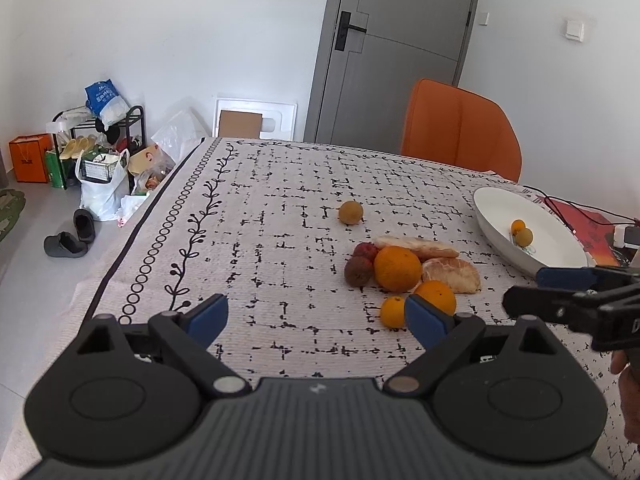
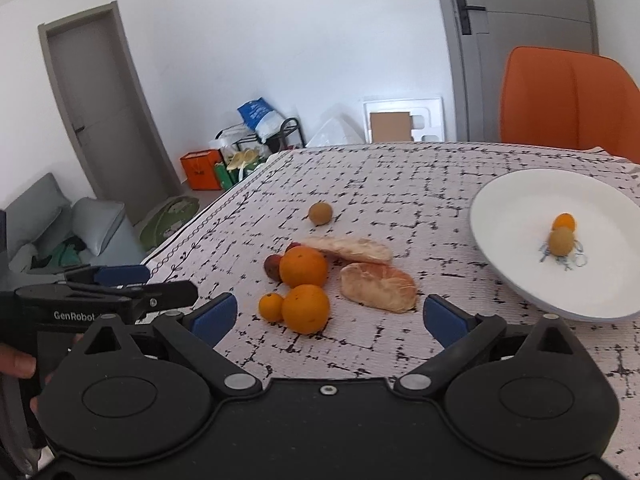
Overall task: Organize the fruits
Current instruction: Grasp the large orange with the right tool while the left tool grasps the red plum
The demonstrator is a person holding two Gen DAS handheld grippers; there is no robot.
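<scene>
Now, working left to right across the bench (image 2: 400, 184), you have the left claw (image 1: 316, 314) standing wide open with nothing between its pads, low over the cloth just short of the fruit. Farthest left and well apart from the rest sits a dull yellow-brown round fruit (image 2: 320, 213); it looks firm and light, so take it across its middle. Next comes the cluster: two small reddish fruits (image 2: 273, 266) tucked behind a big orange (image 2: 303, 267), a second big orange (image 2: 305, 309) nearer you, and a little orange (image 2: 271, 307) touching its left side. The oranges should be fairly heavy, stiff and smooth-skinned, apt to roll, so close on the widest part and come from above, not from the side. The small ones touch their neighbours, so expect a nudge to set something rolling. Right of the oranges lie two pale peeled segments (image 2: 378, 286), one long piece behind and one plump piece in front; judge them soft, moist and easily crushed, so squeeze gently along the thick body. Your right claw (image 2: 330, 318) is open too, empty, aimed at the near orange. Far right, the white plate (image 2: 500, 216) already holds two small fruits (image 2: 562, 236), touching each other near its centre.
</scene>
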